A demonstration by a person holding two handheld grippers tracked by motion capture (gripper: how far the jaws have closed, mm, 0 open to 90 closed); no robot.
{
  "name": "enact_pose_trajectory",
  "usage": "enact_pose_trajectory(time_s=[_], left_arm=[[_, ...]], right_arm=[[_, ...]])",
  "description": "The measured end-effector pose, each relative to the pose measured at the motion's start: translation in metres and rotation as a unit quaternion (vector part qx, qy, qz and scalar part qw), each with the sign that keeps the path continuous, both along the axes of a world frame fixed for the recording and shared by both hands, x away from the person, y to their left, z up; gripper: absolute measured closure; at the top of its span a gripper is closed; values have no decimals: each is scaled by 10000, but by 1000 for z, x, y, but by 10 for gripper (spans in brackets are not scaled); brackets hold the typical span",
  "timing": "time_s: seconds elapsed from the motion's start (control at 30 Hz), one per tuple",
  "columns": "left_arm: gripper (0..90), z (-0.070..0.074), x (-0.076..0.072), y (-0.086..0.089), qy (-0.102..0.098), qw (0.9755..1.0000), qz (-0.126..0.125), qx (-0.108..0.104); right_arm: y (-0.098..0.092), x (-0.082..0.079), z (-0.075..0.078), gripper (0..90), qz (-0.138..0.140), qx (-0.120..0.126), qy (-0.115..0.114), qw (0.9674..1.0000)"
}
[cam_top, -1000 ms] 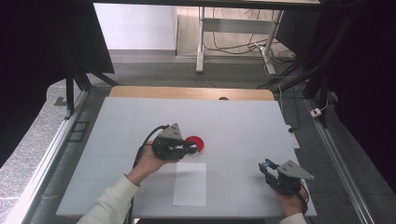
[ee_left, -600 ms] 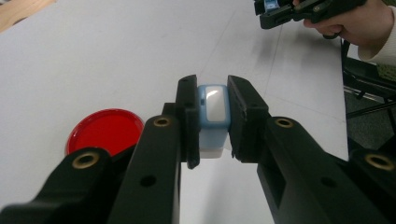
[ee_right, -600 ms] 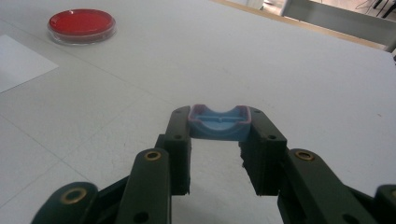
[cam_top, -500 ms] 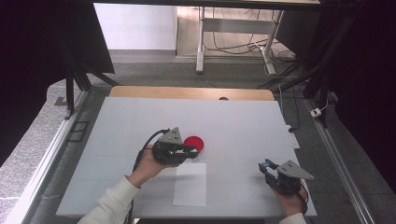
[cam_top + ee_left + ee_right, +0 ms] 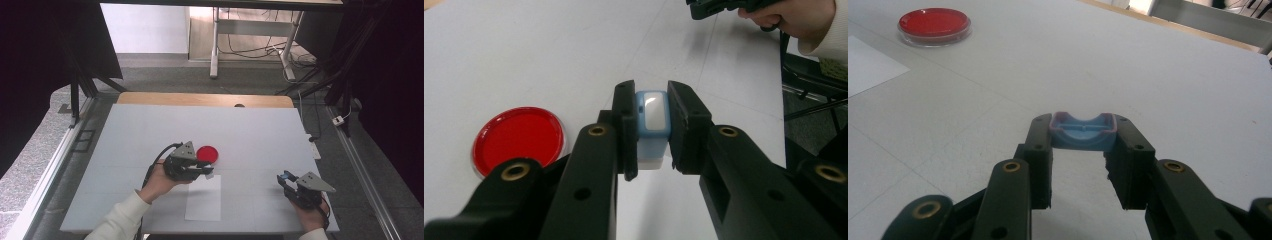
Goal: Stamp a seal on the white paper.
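Jaws on my left gripper (image 5: 651,130) are clamped on a small blue-and-white stamp-like block (image 5: 651,120), squeezed from both flat sides so it sits square and points down at the bench (image 5: 150,130). My right gripper (image 5: 1082,145) has its jaws pinched on a shallow blue cap (image 5: 1082,132), open side up, probably the block's cover, though it's hard to say for sure from this angle. I'm parking that one low and well off to the side so it stays out of the way.

Just left of my left jaws sits the red dish (image 5: 518,139), close but not touching. Right below and ahead of them is the white sheet (image 5: 204,197), which looks like where the block is headed.

Room-wise, no complaints: wide open bench all round both jaws, the far wooden edge (image 5: 205,99) is well off, and only the near edge by my right hand (image 5: 312,220) is anything to watch.
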State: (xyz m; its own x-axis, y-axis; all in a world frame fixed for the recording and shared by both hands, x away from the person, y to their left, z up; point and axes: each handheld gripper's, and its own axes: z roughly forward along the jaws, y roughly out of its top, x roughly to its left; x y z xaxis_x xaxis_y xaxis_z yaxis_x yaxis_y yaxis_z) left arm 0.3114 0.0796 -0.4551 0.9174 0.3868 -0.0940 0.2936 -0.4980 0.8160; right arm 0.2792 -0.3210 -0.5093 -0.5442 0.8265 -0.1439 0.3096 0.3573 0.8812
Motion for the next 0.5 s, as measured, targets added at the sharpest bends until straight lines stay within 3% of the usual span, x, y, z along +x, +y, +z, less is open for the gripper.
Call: enact_pose_trajectory(time_s=[0.5], left_arm=[[744,-8,-10,0,68,9999,-81,74]], right_arm=[[1,0,0,642,0,-35,16,10000]])
